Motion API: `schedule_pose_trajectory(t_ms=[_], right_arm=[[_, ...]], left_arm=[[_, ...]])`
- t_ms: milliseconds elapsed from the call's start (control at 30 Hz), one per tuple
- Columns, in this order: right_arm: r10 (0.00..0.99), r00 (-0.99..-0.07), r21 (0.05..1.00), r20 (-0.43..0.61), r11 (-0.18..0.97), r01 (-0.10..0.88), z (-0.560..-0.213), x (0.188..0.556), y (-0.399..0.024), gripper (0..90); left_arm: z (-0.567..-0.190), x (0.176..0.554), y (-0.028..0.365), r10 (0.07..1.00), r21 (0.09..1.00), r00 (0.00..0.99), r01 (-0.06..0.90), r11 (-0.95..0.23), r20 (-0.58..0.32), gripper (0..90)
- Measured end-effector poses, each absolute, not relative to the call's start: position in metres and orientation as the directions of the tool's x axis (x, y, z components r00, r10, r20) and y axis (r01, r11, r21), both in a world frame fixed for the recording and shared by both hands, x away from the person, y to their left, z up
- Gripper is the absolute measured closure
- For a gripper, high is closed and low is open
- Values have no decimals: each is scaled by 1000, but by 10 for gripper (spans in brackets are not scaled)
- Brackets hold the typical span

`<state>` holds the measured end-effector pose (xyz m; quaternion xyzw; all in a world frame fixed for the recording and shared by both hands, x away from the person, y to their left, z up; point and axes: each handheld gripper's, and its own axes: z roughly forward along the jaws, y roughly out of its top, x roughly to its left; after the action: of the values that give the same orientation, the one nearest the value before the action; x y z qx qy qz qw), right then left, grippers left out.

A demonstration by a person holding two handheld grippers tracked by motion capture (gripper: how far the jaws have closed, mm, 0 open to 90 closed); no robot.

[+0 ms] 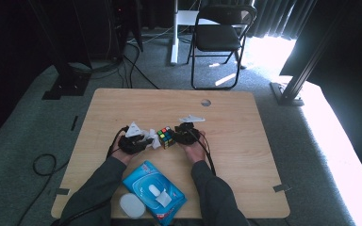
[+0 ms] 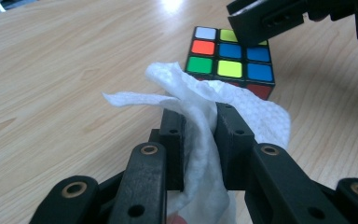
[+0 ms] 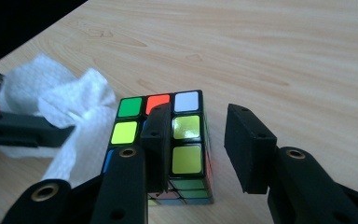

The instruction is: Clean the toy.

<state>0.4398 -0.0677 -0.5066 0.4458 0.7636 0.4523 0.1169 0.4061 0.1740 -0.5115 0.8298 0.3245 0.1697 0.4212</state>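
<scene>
A scrambled colour cube point(image 1: 166, 137) point(image 2: 230, 60) point(image 3: 186, 126) sits on the wooden table point(image 1: 235, 155) between my two grippers. My left gripper point(image 1: 151, 141) point(image 2: 200, 114) is shut on a crumpled white wipe point(image 2: 186, 88) point(image 3: 60, 93), which hangs against the cube's left side. My right gripper point(image 1: 178, 134) point(image 3: 199, 115) comes at the cube from the right. One of its jaws lies over the cube's top face and the other stands clear of the cube's right side, with a gap showing. In the left gripper view, a right jaw covers the cube's far corner.
A blue wet-wipe pack point(image 1: 153, 190) with a white flap lies near the front edge between the person's forearms, and a white round lid point(image 1: 132, 205) rests beside it. A cable hole point(image 1: 206, 102) marks the table's far side. A folding chair point(image 1: 219, 37) stands beyond the table.
</scene>
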Motion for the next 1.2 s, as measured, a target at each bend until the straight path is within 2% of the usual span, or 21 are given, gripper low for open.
schedule_pose_trajectory(t_ms=[200,367,567,800,833,933,1000,1100,1200], right_arm=[[746,-545,741,383,103,663,-510,445,-75,698],[722,-501,706,477,25,708,-515,448,-81,693],[678,-408,642,612,-124,757,-523,453,-99,709],[711,-385,653,589,-138,745,-521,451,-111,743],[717,-381,656,583,-140,742,-521,450,-112,806],[746,-372,662,552,-121,740,-523,448,-115,795],[759,-382,663,527,-87,743,-526,445,-114,745],[786,-371,645,495,-47,763,-533,442,-110,725],[774,-384,675,504,-76,734,-532,439,-107,678]], left_arm=[[-510,406,162,659,798,751,375,-472,37,749],[-509,405,164,667,801,744,377,-465,37,748],[-507,406,167,669,805,742,373,-461,39,746],[-510,406,165,671,803,741,379,-460,35,741],[-510,406,165,671,802,741,379,-461,35,740],[-510,406,165,670,802,741,379,-461,35,738],[-510,406,164,670,801,742,381,-462,34,736],[-511,407,163,667,798,745,380,-468,36,736],[-511,407,163,667,799,745,380,-467,36,737]])
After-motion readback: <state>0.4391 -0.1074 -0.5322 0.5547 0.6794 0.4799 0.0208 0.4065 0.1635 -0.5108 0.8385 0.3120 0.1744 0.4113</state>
